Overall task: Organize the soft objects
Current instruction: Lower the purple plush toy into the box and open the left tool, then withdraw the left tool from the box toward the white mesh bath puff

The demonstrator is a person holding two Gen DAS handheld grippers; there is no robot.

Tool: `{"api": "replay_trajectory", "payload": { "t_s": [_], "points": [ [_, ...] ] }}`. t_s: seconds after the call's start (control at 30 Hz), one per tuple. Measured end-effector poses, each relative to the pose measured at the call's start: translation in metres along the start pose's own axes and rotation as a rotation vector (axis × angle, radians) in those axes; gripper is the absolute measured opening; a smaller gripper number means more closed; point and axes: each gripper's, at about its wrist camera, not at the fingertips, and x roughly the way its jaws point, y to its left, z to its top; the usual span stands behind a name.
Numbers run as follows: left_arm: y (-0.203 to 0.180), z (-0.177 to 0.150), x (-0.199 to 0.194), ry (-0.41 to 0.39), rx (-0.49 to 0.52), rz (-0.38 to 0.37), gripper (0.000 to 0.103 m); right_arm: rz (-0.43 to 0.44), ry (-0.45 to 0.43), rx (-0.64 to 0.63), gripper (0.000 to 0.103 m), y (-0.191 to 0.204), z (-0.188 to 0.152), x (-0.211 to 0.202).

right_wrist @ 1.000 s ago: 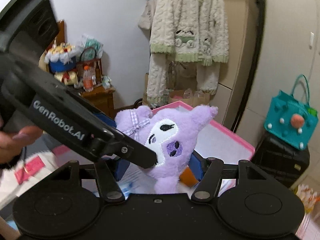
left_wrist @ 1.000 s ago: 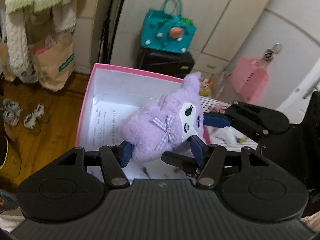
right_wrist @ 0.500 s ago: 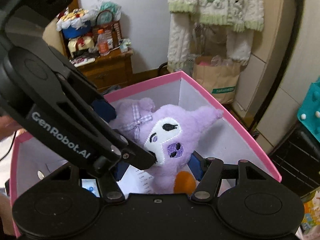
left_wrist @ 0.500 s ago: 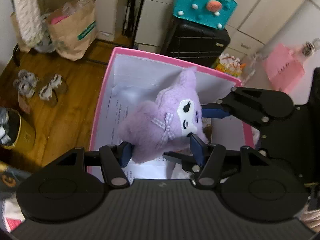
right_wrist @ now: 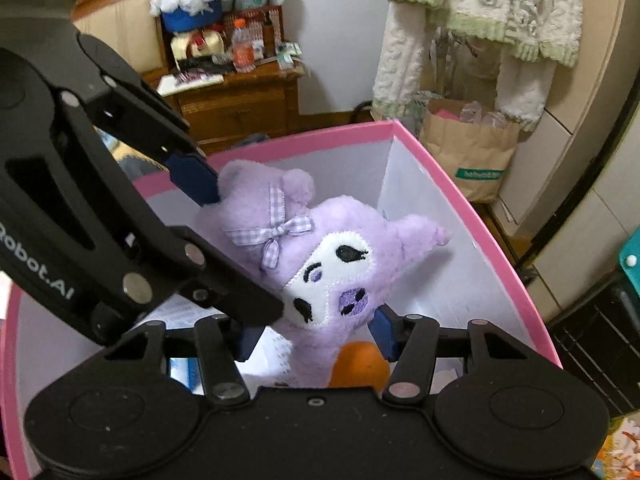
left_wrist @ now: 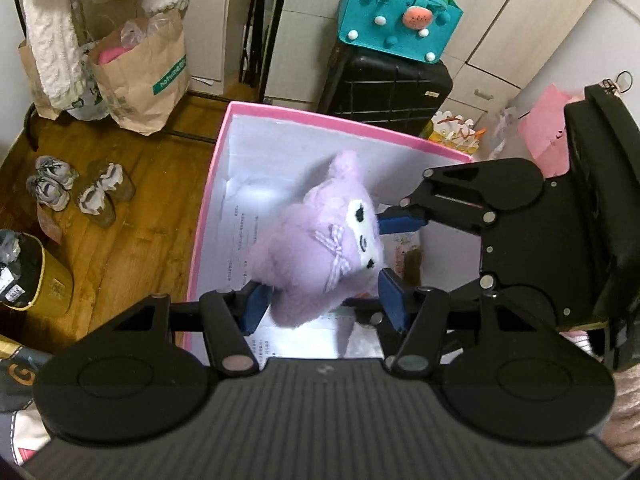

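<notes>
A purple plush toy with a white face and a checked bow hangs over the open pink box; it also shows in the right wrist view. My left gripper is shut on its body. My right gripper is shut on its head and lower part. Each gripper's blue pads press the toy from opposite sides. The box has white inner walls and printed paper on its bottom. An orange object lies in the box under the toy.
A black suitcase with a teal bag stands behind the box. Paper bags, shoes and a yellow bin are on the wooden floor to the left. A wooden cabinet stands beyond the box.
Both grippers have carried the plush toy over the box and lower into it. The box rim now surrounds the toy in the right wrist view.
</notes>
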Motion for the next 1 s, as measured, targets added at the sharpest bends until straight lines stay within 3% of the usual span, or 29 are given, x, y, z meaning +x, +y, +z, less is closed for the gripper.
{"api": "replay_trajectory", "payload": {
  "t_s": [0.1,0.33,0.57,0.73,1.0],
  "points": [
    [0.003,-0.005,0.001,0.008,-0.008,-0.004,0.057,-0.066,0.034,-0.001,0.061,-0.001,-0.001,0.007],
    [-0.002,-0.021,-0.02,-0.051,0.008,-0.012,0.058,-0.083,0.034,0.011,0.062,-0.002,-0.004,0.005],
    [-0.013,-0.039,-0.06,-0.169,0.112,0.014,0.059,-0.149,-0.094,0.117,0.063,0.016,-0.025,-0.055],
    [-0.026,-0.054,-0.079,-0.185,0.182,0.006,0.06,-0.176,-0.169,0.252,0.063,0.036,-0.047,-0.095],
    [-0.054,-0.083,-0.115,-0.215,0.292,0.012,0.061,-0.205,-0.229,0.334,0.063,0.088,-0.075,-0.152]
  ]
}}
